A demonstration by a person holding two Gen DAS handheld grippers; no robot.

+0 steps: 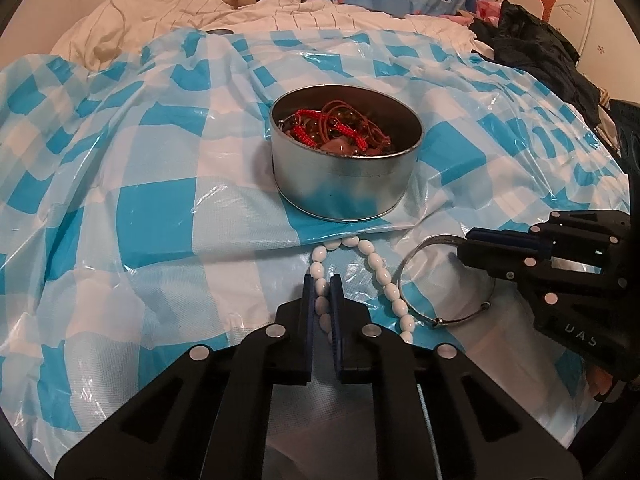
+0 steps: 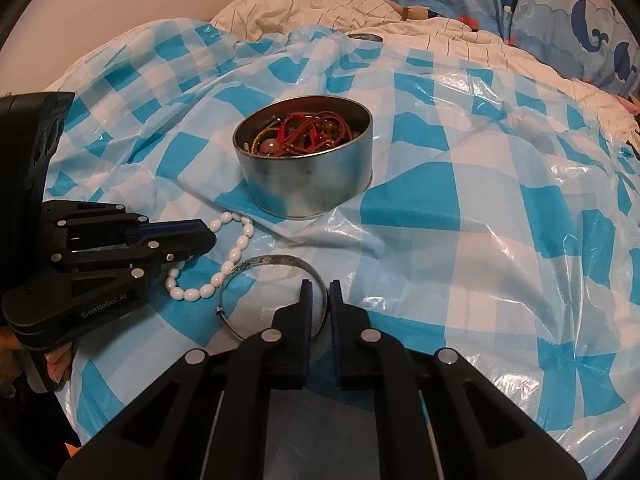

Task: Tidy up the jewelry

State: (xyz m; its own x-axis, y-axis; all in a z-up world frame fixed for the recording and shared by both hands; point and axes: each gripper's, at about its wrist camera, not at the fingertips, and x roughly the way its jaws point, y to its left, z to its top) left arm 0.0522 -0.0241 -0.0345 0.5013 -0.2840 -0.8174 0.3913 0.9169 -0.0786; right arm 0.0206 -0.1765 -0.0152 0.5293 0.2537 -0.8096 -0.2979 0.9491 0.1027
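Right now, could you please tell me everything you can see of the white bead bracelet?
The white bead bracelet is a loop of glossy, oval, opaque white beads, plastic or glass by their look. It lies flat on the blue-and-white checked plastic sheet, just in front of the round metal tin and beside the silver bangle. The left gripper is closed on one side of the strand, a row of beads running between its fingers. The rest curves away, untouched.

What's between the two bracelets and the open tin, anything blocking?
Nothing visible. The left gripper is closed on the white bead bracelet; the right gripper straddles the silver bangle. Only wrinkled checkered plastic sheet lies before the tin, already holding jewelry.
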